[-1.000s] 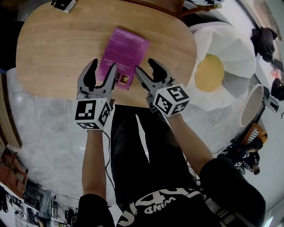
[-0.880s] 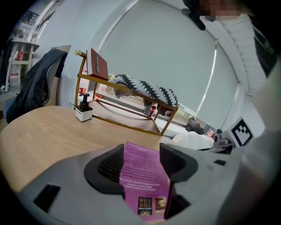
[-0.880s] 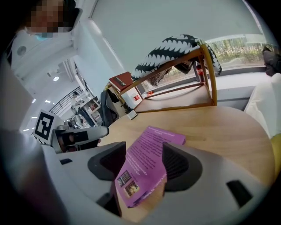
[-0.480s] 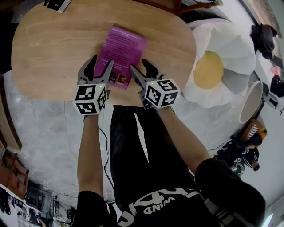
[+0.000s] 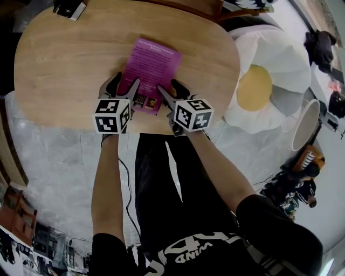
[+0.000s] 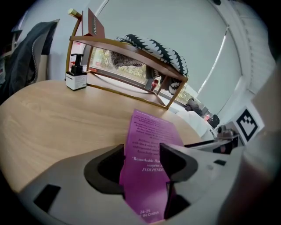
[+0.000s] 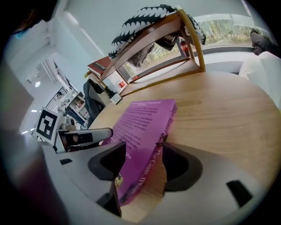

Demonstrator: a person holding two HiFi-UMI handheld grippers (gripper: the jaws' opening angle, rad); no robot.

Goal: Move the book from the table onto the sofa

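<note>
A purple book [image 5: 151, 67] lies flat on the oval wooden table [image 5: 64, 64], its near end by the table's front edge. My left gripper [image 5: 125, 81] stands over the book's near left corner, jaws open, with the purple cover [image 6: 151, 145] running between them. My right gripper [image 5: 168, 86] is at the near right corner, rolled to one side. In the right gripper view the book's spine and cover [image 7: 145, 127] fill the gap at the fingertips, and bare wood shows between the book and the right-hand jaw lower down. Both gaps are wider than the book is thick.
A small dark and white device [image 5: 69, 8] sits at the table's far left. A wooden rack [image 6: 127, 66] draped with a patterned cloth and a pump bottle [image 6: 77, 72] stand at the far edge. A white and yellow flower-shaped cushion [image 5: 264, 81] lies on the floor at right.
Both grippers have moved forward from just short of the book onto its near corners. The book now lies between each pair of jaws. The book has not shifted.
</note>
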